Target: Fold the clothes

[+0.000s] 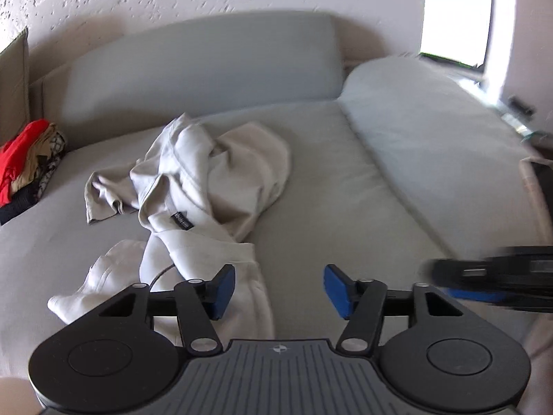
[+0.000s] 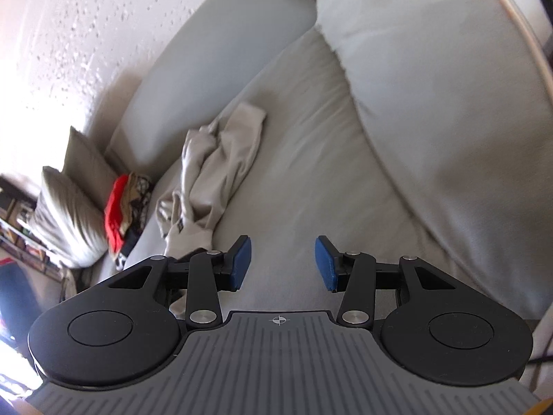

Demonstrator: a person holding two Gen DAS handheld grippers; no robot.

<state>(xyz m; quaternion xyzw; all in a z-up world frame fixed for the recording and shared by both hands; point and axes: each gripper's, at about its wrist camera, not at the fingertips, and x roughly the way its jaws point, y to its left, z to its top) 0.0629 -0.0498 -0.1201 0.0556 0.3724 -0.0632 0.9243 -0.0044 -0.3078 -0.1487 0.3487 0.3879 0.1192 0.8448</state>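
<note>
A crumpled pale beige garment (image 1: 193,186) with a small dark label lies in a heap on the grey sofa seat (image 1: 328,173). Its near end runs down under my left gripper (image 1: 279,292), whose blue pads stand apart with only cloth and seat showing between them. In the right wrist view the same garment (image 2: 211,169) lies ahead and to the left of my right gripper (image 2: 282,264), which is open over bare seat with nothing between its pads. The right gripper shows as a blurred dark shape (image 1: 490,280) at the right of the left wrist view.
A stack of folded clothes, red on top (image 1: 24,162), sits at the seat's left end beside a cushion (image 2: 69,207). The sofa's backrest (image 1: 207,65) and a side cushion (image 1: 432,131) bound the seat. A bright window (image 1: 456,10) lies beyond.
</note>
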